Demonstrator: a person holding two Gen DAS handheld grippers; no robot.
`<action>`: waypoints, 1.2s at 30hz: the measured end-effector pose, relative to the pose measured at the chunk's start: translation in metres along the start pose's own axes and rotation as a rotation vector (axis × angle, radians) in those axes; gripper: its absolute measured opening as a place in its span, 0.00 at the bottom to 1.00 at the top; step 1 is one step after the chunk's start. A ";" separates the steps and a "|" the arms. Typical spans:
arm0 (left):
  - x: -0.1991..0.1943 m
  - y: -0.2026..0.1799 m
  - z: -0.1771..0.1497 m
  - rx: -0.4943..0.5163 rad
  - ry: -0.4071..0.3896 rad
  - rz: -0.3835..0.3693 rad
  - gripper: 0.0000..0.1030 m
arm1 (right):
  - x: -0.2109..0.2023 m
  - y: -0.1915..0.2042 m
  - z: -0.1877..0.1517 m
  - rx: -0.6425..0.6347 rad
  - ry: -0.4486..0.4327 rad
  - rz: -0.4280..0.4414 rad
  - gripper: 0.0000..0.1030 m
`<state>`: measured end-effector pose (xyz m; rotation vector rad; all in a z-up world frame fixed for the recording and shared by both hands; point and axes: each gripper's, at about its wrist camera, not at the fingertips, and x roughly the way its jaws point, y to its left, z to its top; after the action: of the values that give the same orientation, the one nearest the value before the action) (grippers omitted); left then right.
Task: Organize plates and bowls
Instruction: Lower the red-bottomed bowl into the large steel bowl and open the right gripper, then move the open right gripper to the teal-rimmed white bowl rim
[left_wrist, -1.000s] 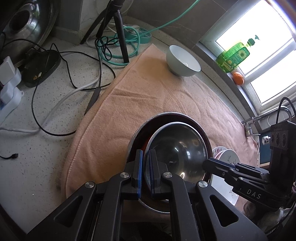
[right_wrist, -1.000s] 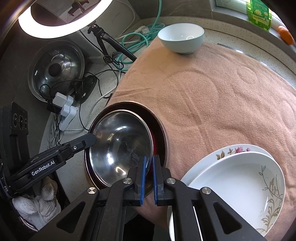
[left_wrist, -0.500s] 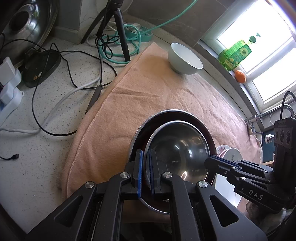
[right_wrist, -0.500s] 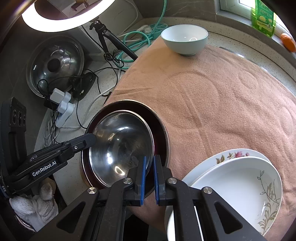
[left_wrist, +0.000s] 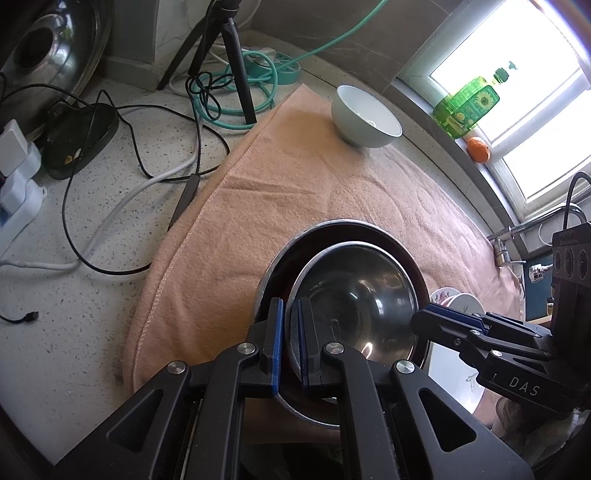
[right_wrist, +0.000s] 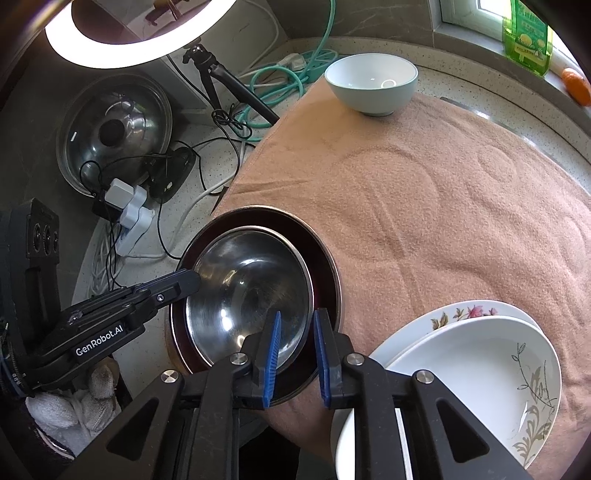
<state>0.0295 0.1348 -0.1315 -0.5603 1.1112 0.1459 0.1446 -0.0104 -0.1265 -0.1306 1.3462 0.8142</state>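
Here the right gripper (right_wrist: 295, 350) has just been opening: its blue pads now stand a little apart on either side of the near rim of the stainless steel bowl (right_wrist: 247, 295), with clear gaps showing, so they no longer press on it. The left gripper (left_wrist: 291, 343) is clamped tight on the same bowl's rim at the opposite side, one pad inside the wall and one outside. That steel bowl sits nested inside a larger dark red bowl (right_wrist: 325, 266) with a metal rim, off-centre toward the left gripper's side. Both rest on a peach-coloured towel (right_wrist: 424, 203) spread over a speckled countertop (left_wrist: 74, 295). Just beside the right gripper, at the towel's near edge, lie two stacked plates: a white plate with a leaf pattern (right_wrist: 461, 362) on top of a floral plate (right_wrist: 465, 310). Well apart, at the far end of the towel, stands a pale green ceramic bowl (right_wrist: 373, 88), upright. Beyond the towel's edge the counter holds tangled cables (left_wrist: 122, 177), a tripod (left_wrist: 229, 55), white plugs (right_wrist: 129, 206) and a steel pot lid (right_wrist: 114, 129). On the window sill stand a green bottle (left_wrist: 469, 103) and an orange fruit (left_wrist: 479, 149).
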 end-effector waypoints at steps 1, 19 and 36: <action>-0.001 0.000 0.001 0.000 -0.003 0.000 0.05 | -0.002 0.001 0.001 -0.001 -0.002 0.003 0.16; -0.025 -0.015 0.027 0.051 -0.093 -0.001 0.07 | -0.047 -0.019 0.021 0.033 -0.114 0.018 0.16; 0.004 -0.062 0.114 0.115 -0.086 -0.006 0.08 | -0.088 -0.081 0.105 0.121 -0.251 0.008 0.16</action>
<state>0.1476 0.1378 -0.0766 -0.4506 1.0274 0.0987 0.2778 -0.0532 -0.0494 0.0704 1.1555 0.7284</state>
